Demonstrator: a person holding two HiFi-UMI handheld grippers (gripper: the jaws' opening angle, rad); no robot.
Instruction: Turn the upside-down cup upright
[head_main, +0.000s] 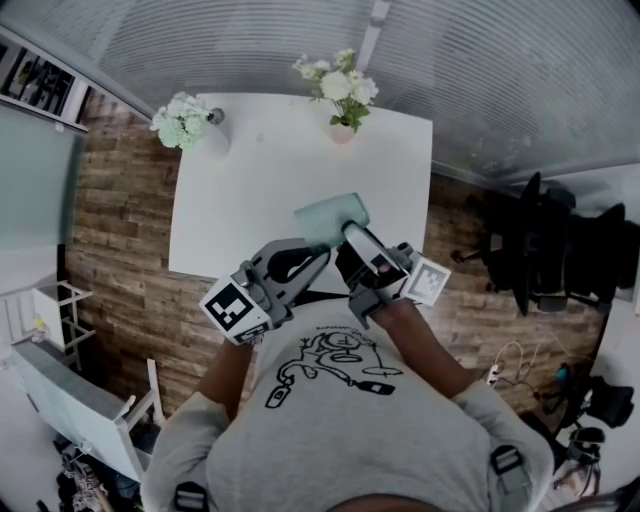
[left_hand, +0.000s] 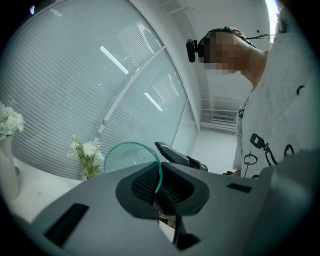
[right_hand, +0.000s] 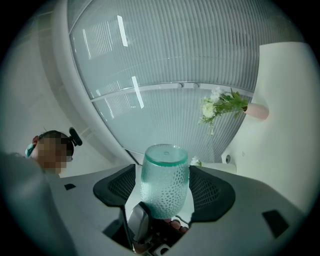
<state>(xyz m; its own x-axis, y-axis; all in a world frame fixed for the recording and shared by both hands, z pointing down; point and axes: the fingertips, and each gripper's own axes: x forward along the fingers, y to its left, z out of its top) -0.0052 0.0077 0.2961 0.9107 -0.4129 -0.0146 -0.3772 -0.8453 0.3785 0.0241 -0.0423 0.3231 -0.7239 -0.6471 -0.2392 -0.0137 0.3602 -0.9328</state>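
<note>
Above the near edge of the table (head_main: 215, 235), the cup (head_main: 330, 215) is gripped by both claws.

Closest to the person, the left claw (left_hand: 160, 184) is clenched on the cup's thin rim, which is pinched between its pads. The right claw (right_hand: 164, 189) is spread wide across the dimpled green body, the pads are pressed on either side, and the closed base is pointed away. The cup is held on its side. Farther back, a vase of white flowers (head_main: 343, 95) is stood at the table's far edge, and a second bunch (head_main: 183, 122) at its far left corner.
</note>
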